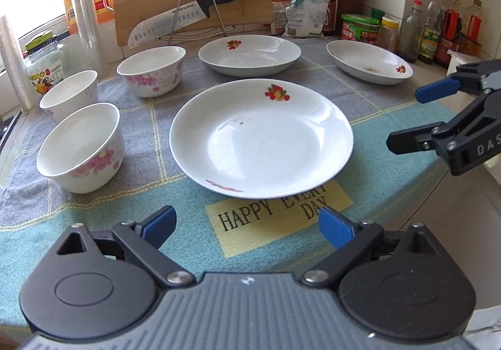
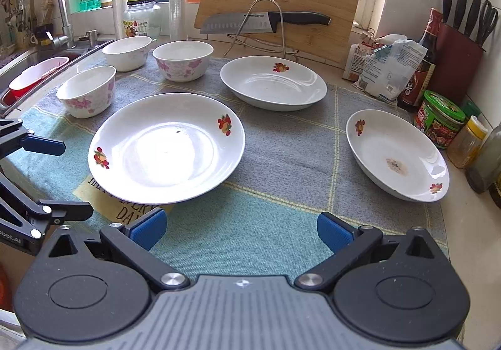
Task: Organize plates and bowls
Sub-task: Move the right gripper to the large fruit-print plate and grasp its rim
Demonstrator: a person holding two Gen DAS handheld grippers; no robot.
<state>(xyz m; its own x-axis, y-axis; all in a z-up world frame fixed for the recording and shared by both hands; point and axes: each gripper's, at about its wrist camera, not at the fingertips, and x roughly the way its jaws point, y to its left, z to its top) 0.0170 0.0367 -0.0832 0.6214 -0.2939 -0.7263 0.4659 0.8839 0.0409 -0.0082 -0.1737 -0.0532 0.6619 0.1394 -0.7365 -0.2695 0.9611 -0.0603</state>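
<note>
Hovering spread and empty, the left tool (image 1: pixel 247 226) and right tool (image 2: pixel 241 231) both face the big plate (image 1: pixel 261 138), the nearest dish on the counter's cloth (image 1: pixel 391 162). Judging by this, gripping its near rim squarely would suit stacking. Three bowls (image 1: pixel 81 146) stand left of that plate, two plates (image 1: pixel 249 54) behind it. Only the right view shows the sink (image 2: pixel 37 68).

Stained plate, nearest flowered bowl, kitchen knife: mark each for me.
Stained plate (image 2: pixel 396 159): right wrist view, on its white inner floor just above the brown stain.
Nearest flowered bowl (image 1: pixel 82 146): left wrist view, on its inside wall.
Kitchen knife (image 2: pixel 241 23): right wrist view, on the steel blade.
</note>
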